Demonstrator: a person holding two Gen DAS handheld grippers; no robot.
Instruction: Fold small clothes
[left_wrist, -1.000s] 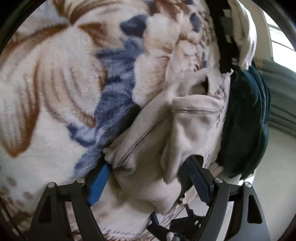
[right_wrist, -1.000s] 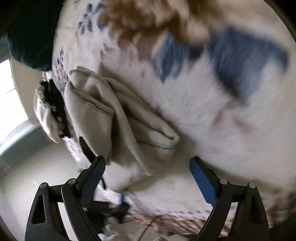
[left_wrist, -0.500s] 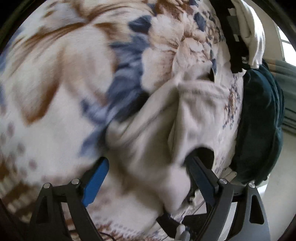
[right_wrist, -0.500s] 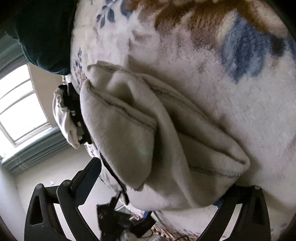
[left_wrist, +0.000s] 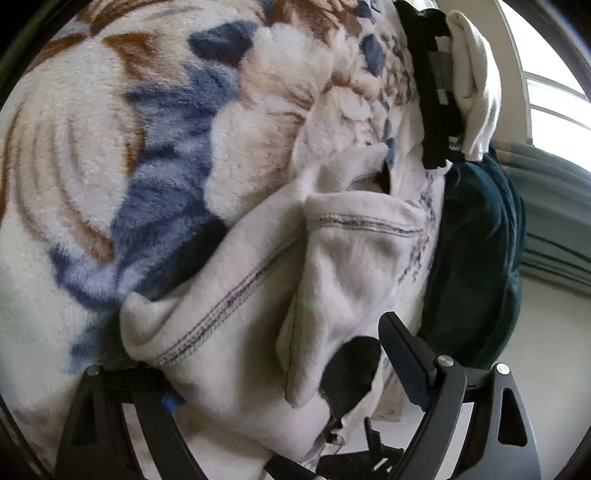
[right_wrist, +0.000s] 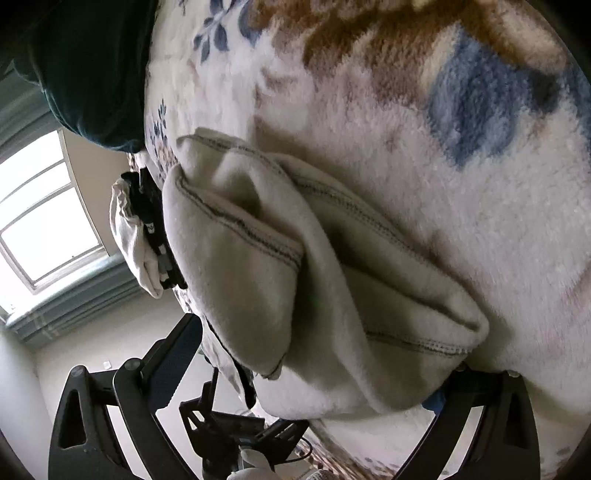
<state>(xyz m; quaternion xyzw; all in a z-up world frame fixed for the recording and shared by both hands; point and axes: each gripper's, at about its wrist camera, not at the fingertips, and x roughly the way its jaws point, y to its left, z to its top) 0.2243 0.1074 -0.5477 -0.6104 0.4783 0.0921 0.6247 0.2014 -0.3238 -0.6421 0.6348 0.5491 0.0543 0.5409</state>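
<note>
Left gripper (left_wrist: 280, 362) sits at bottom center of the left wrist view, jaws spread wide w/ a beige fleece garment (left_wrist: 258, 295) bunched between them; we can't tell whether the pads press it, since the lower-left finger is buried under cloth. Garment is partly folded, dark-stitched seams showing, lying on a plush floral blanket (left_wrist: 110, 147) that fills the upper left. At upper right we see a black-and-white clothes bundle (left_wrist: 454, 92), w/ a dark teal cushion (left_wrist: 476, 258) below it at the right edge.

Right gripper (right_wrist: 314, 362), bottom of the right wrist view, is open at its widest, straddling the same garment (right_wrist: 295, 277) at frame center; left finger stands clear of the cloth, right finger mostly hidden beneath it. Window (right_wrist: 40, 221) at left edge, cushion (right_wrist: 92, 55) upper left.
</note>
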